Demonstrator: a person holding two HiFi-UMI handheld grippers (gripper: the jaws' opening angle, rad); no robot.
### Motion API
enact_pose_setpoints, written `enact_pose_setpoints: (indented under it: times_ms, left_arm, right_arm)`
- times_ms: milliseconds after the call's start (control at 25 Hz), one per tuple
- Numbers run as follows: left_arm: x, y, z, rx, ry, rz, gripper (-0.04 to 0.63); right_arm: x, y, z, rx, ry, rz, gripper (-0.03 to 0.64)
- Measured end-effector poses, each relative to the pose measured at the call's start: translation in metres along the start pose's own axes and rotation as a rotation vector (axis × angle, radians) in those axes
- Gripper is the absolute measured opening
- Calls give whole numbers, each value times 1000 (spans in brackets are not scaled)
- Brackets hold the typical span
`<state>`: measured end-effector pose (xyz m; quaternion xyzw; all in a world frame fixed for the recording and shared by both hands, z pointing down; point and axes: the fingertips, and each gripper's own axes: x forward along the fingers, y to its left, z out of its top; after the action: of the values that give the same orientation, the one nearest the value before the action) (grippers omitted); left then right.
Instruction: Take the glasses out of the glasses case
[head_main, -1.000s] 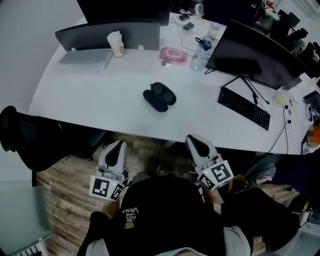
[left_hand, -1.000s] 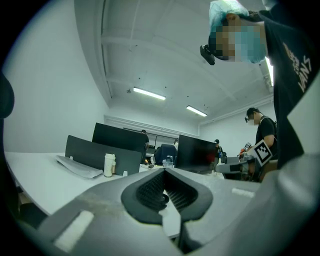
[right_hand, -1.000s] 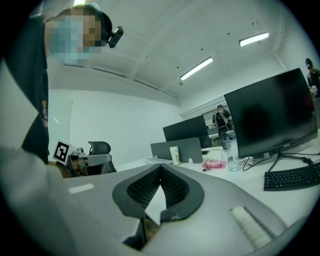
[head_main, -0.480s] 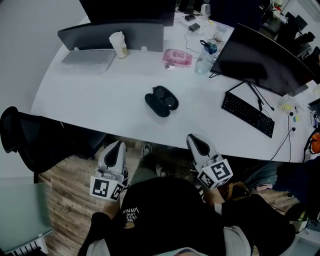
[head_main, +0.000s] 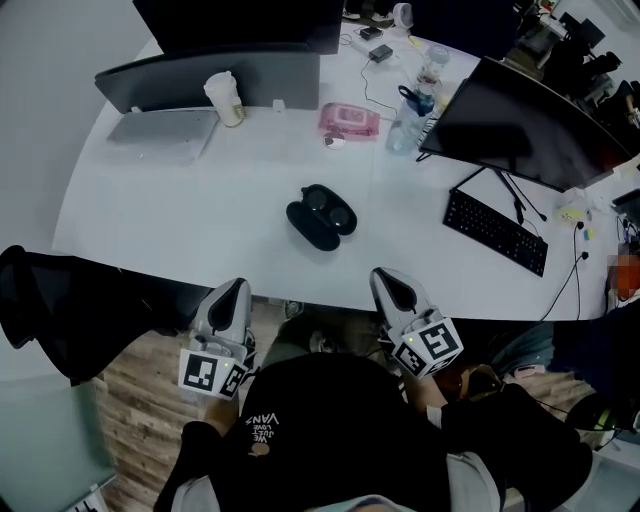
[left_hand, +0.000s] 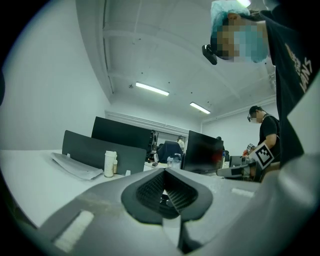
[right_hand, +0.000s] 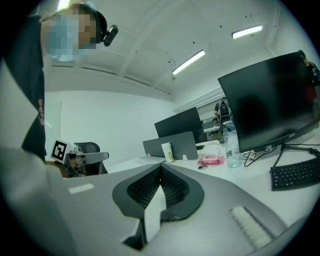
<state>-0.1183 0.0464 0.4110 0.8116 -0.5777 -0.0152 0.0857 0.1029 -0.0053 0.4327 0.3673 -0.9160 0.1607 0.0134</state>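
Nothing of the task is done yet; the glasses case (head_main: 320, 217) lies on the white desk (head_main: 180, 220), well left of the keyboard (head_main: 494, 230), with neither tool near it; it is dark, rounded and two-lobed, perhaps lying open, though too small here to show glasses; the left gripper (head_main: 232, 292) and right gripper (head_main: 388, 283) hang off the desk, nearer the person than the keyboard, each with jaws closed together on nothing; reaching in and lifting out remain.

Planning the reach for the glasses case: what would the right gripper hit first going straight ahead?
Probably the glasses case, provided the right gripper clears the table edge; its height is unclear.
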Motion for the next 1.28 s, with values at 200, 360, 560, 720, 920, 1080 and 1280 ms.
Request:
enact_pose_setpoints:
  times_ms: [200, 360, 560, 720, 920, 1080, 1280]
  left_arm:
    - [21, 14, 1, -9, 9, -35, 2]
    - [39, 24, 3, -6, 17, -65, 2]
    - [56, 37, 6, -6, 21, -93, 1]
    - [66, 47, 6, -5, 27, -106, 0]
    - [76, 60, 4, -6, 40, -111, 0]
    - [84, 70, 4, -4, 55, -117, 0]
    - [93, 82, 3, -5, 63, -118, 0]
  right_arm:
    - [18, -5, -1, 10, 11, -16, 2]
    - [33, -11, 1, 16, 8, -33, 2]
    - [51, -17, 1, 7, 10, -50, 2]
    - [67, -22, -2, -8, 27, -54, 2]
    - [88, -28, -7, -17, 51, -52, 2]
    - [105, -33, -10, -19, 69, -43, 2]
    - [121, -39, -13, -26, 89, -43, 2]
